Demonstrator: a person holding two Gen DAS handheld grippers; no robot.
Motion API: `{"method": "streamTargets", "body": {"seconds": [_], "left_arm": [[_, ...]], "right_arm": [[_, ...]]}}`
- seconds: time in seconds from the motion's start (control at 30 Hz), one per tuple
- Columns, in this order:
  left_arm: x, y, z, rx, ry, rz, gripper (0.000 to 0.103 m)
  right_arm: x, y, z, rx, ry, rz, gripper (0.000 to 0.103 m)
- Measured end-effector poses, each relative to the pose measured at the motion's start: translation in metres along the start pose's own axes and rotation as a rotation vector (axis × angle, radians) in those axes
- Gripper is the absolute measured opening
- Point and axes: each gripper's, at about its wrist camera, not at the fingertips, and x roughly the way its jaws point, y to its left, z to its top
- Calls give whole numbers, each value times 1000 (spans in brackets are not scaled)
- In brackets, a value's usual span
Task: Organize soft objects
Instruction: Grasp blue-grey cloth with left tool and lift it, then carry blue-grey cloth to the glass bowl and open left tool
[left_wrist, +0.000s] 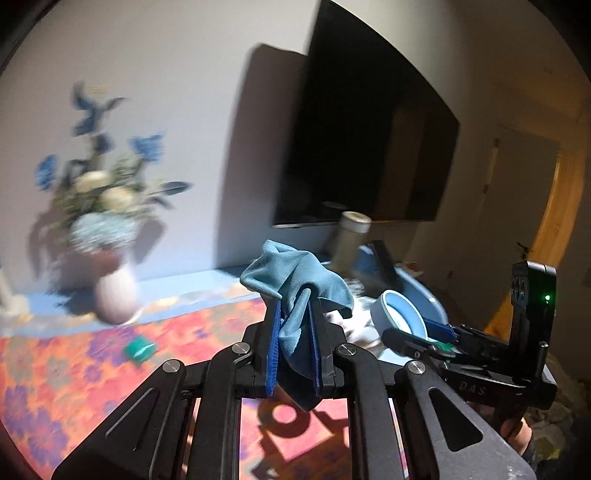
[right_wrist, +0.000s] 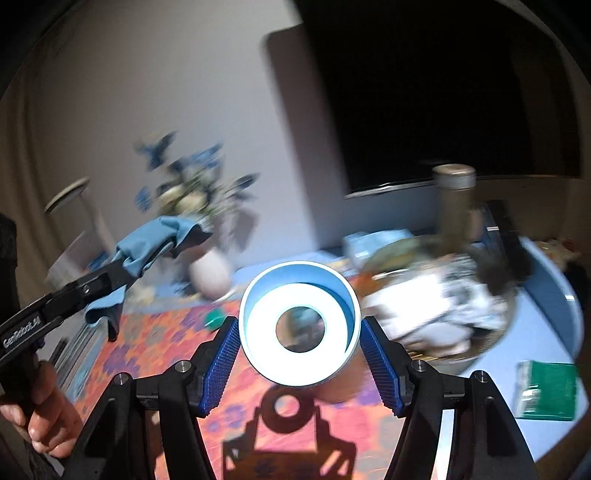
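Note:
My left gripper (left_wrist: 294, 325) is shut on a blue cloth (left_wrist: 295, 288) and holds it in the air above the flowered tabletop; the cloth bunches over the fingertips and hangs below. It also shows in the right wrist view (right_wrist: 147, 247), at the left. My right gripper (right_wrist: 299, 339) is shut on a light blue and white ring-shaped roll (right_wrist: 299, 325), its hole facing the camera, held above the table. In the left wrist view the roll (left_wrist: 400, 314) and right gripper (left_wrist: 424, 339) sit just right of the cloth.
A vase of flowers (left_wrist: 110, 229) stands at the back left by the wall. A blue basin (right_wrist: 554, 295) with crumpled white items (right_wrist: 443, 314) and a tall cylinder (right_wrist: 454, 199) is at right. A small green object (left_wrist: 139, 349) lies on the flowered cloth (left_wrist: 74, 369). A dark screen (left_wrist: 369, 129) hangs behind.

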Motion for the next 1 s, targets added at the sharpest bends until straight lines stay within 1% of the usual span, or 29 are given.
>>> {"method": "streamTargets", "body": {"seconds": [0.07,0.17,0.33,0.47,0.5,0.6,0.63,0.67,0.7,0.73,0.77,0.8,0.83,0.9,1.0], "left_arm": [[19,-17,10,18,16,-39,11],[51,-44,22,55,38,-78,11],[113,-74,37,86,105,-123,11],[155,-83,41,99,147,-121,11],[168,-82,42,86,164,-126,12],[189,-83,42,72,181,-135,13],[193,-84,42,79,185,-130,16],[199,-86,42,88,192,-122,31],[203,-86,42,93,202,-117,49],[207,-85,42,97,219,-109,61],[208,-85,43,96,222,-100,82],[205,-82,43,91,203,-93,85],[200,-79,44,88,189,-100,85],[188,-69,46,67,185,-124,85],[159,-49,51,37,152,-120,85]], "right_arm": [[-8,-22,10,37,-22,-40,65],[-11,-61,25,105,-46,-131,65],[-1,-117,42,205,-27,-238,65],[17,-148,49,252,-1,-272,65],[24,-154,51,256,6,-279,66],[43,-164,54,249,29,-286,66],[52,-166,55,245,39,-290,67],[59,-168,55,241,50,-296,67],[66,-170,55,236,61,-295,69],[75,-172,54,227,84,-288,71],[81,-174,52,223,107,-281,71],[86,-175,49,225,127,-274,71],[89,-177,45,234,136,-266,71],[89,-178,39,240,142,-244,71],[82,-177,32,249,147,-239,71]]}}
